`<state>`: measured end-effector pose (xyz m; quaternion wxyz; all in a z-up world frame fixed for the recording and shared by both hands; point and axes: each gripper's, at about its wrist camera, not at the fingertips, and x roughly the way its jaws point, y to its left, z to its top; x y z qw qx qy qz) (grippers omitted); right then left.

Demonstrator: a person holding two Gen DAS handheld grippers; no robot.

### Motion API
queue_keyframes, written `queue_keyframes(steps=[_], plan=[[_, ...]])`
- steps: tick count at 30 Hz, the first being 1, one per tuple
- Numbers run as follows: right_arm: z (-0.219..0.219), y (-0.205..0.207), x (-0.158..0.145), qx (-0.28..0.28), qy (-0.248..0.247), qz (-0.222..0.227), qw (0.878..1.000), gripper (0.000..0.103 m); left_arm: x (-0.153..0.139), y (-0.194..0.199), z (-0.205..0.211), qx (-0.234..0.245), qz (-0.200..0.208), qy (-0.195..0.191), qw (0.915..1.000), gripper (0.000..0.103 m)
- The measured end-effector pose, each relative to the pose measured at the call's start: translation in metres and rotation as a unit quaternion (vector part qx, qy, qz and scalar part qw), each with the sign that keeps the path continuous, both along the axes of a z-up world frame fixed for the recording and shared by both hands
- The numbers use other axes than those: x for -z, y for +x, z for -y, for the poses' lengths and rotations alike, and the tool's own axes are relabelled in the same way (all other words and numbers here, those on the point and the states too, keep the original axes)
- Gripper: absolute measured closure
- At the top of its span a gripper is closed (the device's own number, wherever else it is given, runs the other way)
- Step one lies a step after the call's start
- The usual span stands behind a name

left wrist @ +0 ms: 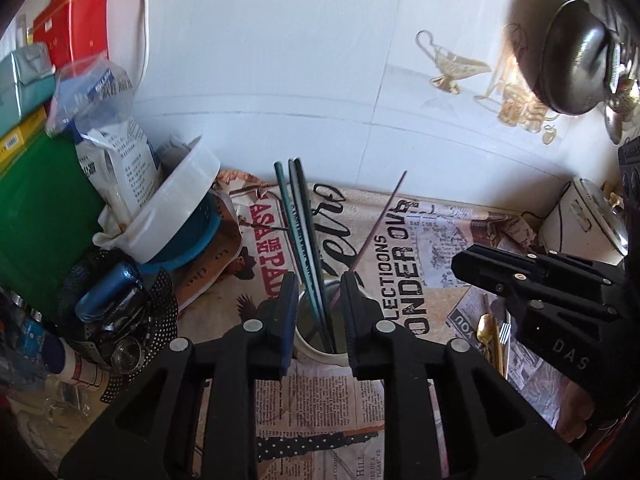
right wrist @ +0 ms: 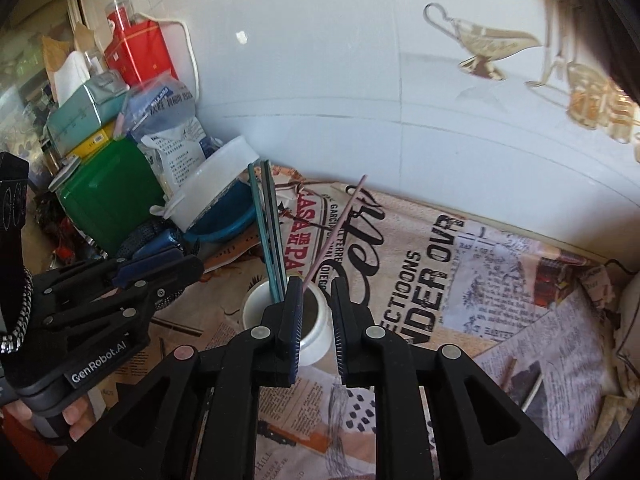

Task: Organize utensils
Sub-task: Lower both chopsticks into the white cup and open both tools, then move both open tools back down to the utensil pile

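A white cup (right wrist: 286,322) stands on the newsprint-patterned surface (right wrist: 500,280), holding two dark green chopsticks (right wrist: 268,232) and one thin pink stick (right wrist: 334,230), all leaning on its rim. Both pairs of fingers sit slightly spread with nothing pinched: the left gripper (left wrist: 318,320) over the cup, the right gripper (right wrist: 316,328) just beside it. Print reads "ELECTIONS", "UNDER", "CASA DE"; the gripper bodies show "GenRobot.AI" and "DAS". Gold cutlery (left wrist: 490,338) is half hidden; the box stack's (right wrist: 88,128) labels are too blurred.
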<state>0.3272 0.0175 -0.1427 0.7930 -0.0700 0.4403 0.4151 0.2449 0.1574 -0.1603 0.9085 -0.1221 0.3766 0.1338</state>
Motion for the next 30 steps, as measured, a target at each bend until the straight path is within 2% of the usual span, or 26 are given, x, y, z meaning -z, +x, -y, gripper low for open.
queue_keyframes(steps=[5, 9, 11, 15, 18, 22, 24, 30], plan=[[0.030, -0.006, -0.018, 0.031, 0.011, 0.018, 0.999, 0.084, -0.020, -0.010, 0.021, 0.015, 0.021, 0.019, 0.9995, 0.075], [0.055, -0.007, -0.026, 0.057, 0.011, 0.030, 0.998, 0.079, -0.030, -0.012, 0.042, 0.036, 0.032, 0.034, 0.9983, 0.066], [0.070, -0.007, -0.029, 0.076, 0.006, 0.038, 0.996, 0.077, -0.033, -0.011, 0.052, 0.050, 0.036, 0.039, 0.9974, 0.062], [0.102, -0.005, -0.029, 0.118, -0.005, 0.040, 0.992, 0.065, -0.035, -0.006, 0.076, 0.081, 0.039, 0.040, 0.9952, 0.057], [0.126, -0.003, -0.024, 0.145, -0.019, 0.034, 0.989, 0.064, -0.033, 0.000, 0.096, 0.107, 0.039, 0.035, 0.9929, 0.051], [0.161, 0.000, -0.011, 0.188, -0.044, 0.019, 0.981, 0.064, -0.021, 0.014, 0.122, 0.140, 0.032, 0.029, 0.9893, 0.044], [0.177, 0.001, -0.003, 0.206, -0.055, 0.009, 0.977, 0.064, -0.011, 0.024, 0.133, 0.152, 0.021, 0.021, 0.9879, 0.044], [0.219, 0.004, 0.025, 0.248, -0.090, -0.021, 0.964, 0.064, 0.037, 0.056, 0.166, 0.182, -0.037, -0.001, 0.9826, 0.044]])
